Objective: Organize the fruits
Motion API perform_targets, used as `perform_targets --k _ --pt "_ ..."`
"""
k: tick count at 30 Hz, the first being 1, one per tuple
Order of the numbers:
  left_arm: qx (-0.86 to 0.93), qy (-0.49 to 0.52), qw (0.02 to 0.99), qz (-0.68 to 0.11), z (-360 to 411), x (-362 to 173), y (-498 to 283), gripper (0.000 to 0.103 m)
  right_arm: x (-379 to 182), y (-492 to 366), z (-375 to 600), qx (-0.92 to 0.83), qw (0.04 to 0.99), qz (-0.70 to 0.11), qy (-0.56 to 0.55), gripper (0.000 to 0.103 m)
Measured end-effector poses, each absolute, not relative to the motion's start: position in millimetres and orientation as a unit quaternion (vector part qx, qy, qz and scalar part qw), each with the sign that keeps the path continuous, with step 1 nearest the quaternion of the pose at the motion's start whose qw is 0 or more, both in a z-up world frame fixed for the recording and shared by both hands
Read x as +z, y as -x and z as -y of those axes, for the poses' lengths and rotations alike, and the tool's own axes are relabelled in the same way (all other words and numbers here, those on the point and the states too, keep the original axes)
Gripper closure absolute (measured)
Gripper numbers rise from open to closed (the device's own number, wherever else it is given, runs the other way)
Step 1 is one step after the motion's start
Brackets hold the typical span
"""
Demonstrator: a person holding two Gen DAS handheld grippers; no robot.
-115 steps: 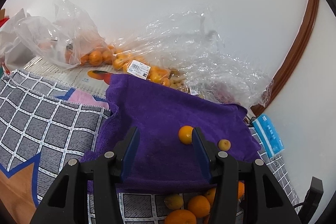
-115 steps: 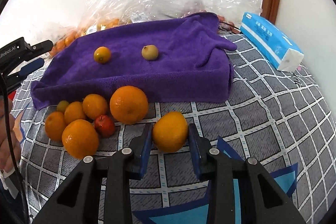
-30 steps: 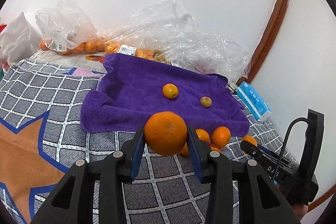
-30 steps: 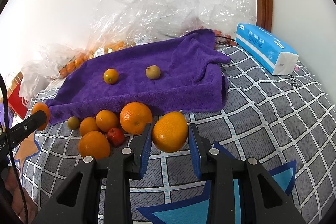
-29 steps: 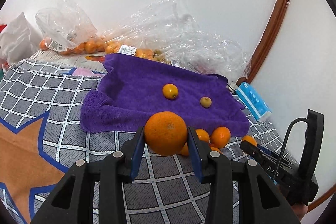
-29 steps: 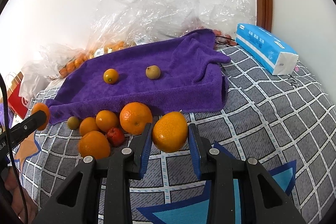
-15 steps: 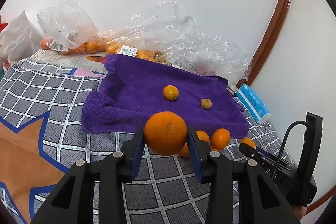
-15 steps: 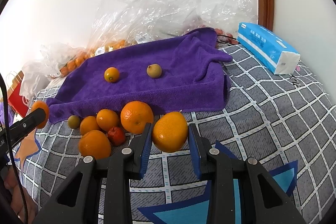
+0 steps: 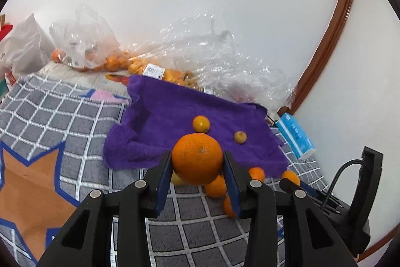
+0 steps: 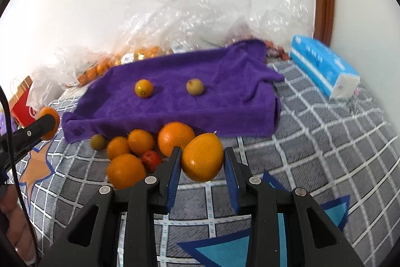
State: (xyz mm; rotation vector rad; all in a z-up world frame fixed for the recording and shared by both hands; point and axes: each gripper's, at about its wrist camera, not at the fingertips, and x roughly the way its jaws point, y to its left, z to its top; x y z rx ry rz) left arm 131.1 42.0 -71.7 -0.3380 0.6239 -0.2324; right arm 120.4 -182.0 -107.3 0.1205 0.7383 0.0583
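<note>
Both gripped oranges (image 9: 197, 159) (image 10: 202, 157) now higher over checked blanket (image 10: 325, 142) than before.

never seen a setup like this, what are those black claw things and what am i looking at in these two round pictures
Those are two handheld grippers, one in each of a person's hands; no robot arm. Each round picture comes from a fisheye camera on a gripper, looking along its fingers. The left gripper is shut on a large orange; the right gripper is shut on a yellow-orange citrus. On the checked cloth lies a purple towel with two small fruits on it, a loose fruit pile in front, plastic bags behind and a blue tissue pack to the right.
</note>
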Motion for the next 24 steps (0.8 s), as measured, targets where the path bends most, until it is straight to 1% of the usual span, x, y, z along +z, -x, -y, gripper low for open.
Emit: perform_targets --k 7,11,24 --pt "-0.103 0.171 0.932 -0.303 -44.2 -44.5 -150.8 0.065 -67.4 -133.7 177.5 0.043 0.944 -0.324 -0.053 0.069" --pt "-0.094 0.171 0.938 -0.287 -45.5 -35.1 -168.0 0.065 -52.0 -148.9 176.3 0.039 0.950 -0.307 -0.046 0.069" --pt "-0.078 0.194 0.932 -0.296 -48.0 -36.4 -219.6 0.065 -32.4 -196.1 167.7 0.046 0.952 -0.298 -0.046 0.069"
